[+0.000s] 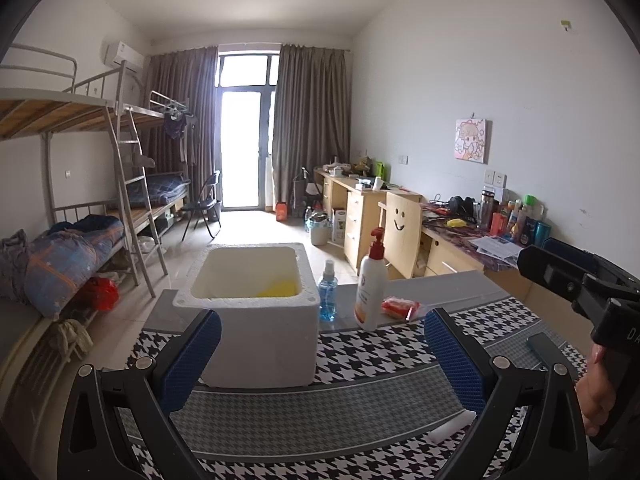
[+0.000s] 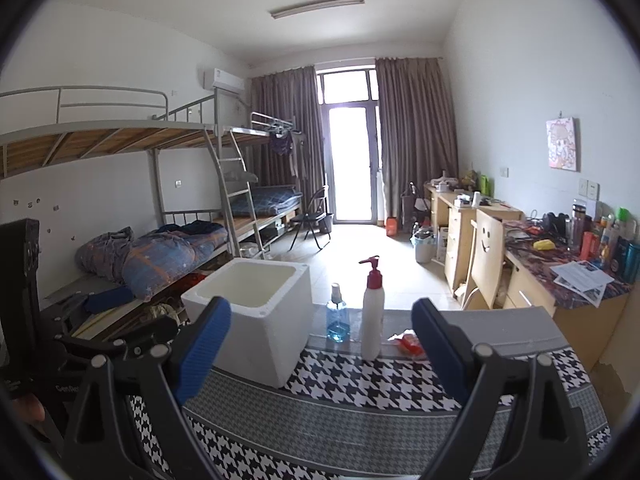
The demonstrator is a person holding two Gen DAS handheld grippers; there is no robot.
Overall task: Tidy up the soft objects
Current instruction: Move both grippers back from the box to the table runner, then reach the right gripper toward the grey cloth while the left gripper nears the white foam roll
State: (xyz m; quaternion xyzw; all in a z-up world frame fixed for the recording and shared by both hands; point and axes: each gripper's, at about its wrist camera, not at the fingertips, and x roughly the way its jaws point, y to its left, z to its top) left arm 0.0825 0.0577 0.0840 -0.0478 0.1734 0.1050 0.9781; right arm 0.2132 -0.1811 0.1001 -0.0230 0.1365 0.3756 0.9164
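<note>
A white foam box (image 1: 256, 320) stands on the houndstooth tablecloth (image 1: 360, 396), with a yellow soft object (image 1: 280, 289) inside it. A red soft packet (image 1: 400, 307) lies right of the white pump bottle (image 1: 371, 292). My left gripper (image 1: 320, 356) is open and empty, its left blue pad next to the box front. My right gripper (image 2: 320, 352) is open and empty above the cloth; the box (image 2: 260, 320) is to its left and the red packet (image 2: 408, 342) sits just behind its right finger. A white strip (image 1: 452, 426) lies on the cloth by the left gripper's right finger.
A blue spray bottle (image 1: 328, 294) stands between box and pump bottle. A dark flat item (image 1: 544, 350) lies at the cloth's right. Bunk beds (image 1: 80, 200) on the left, cluttered desks (image 1: 480, 236) and a wooden chair (image 1: 402, 236) on the right.
</note>
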